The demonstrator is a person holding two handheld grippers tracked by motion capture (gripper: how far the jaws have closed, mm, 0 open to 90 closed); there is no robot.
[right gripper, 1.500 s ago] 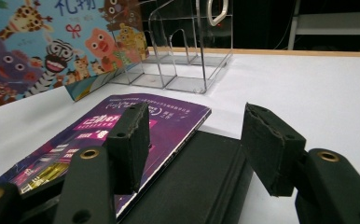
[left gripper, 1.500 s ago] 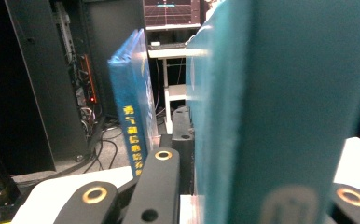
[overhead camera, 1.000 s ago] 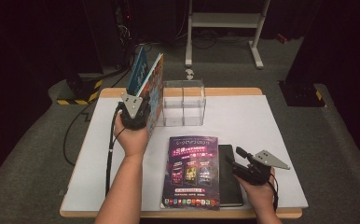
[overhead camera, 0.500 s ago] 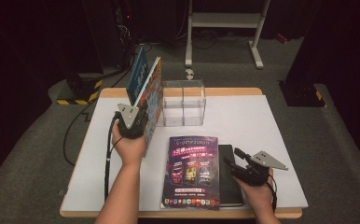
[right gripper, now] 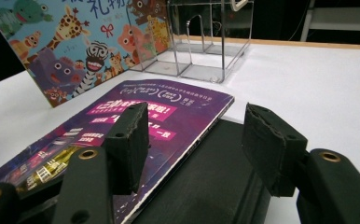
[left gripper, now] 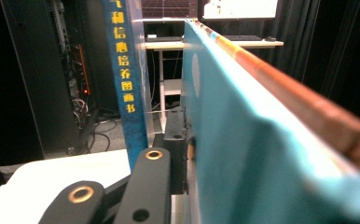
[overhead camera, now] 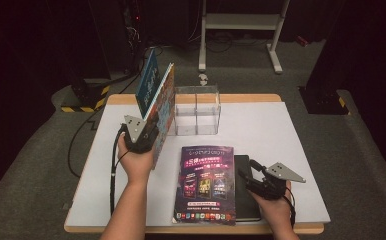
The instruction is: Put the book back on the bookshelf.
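While the left gripper (overhead camera: 148, 137) is loosening on the upright picture book (overhead camera: 162, 107),
the right gripper (overhead camera: 251, 179) is hovering, jaws parted, over the purple magazine (overhead camera: 205, 182).

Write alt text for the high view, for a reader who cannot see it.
A person's left gripper holds a tall picture book with a cartoon animal cover upright beside a clear plastic compartment box on a white table. The right gripper rests open over a black notebook, partly under a purple magazine lying flat.
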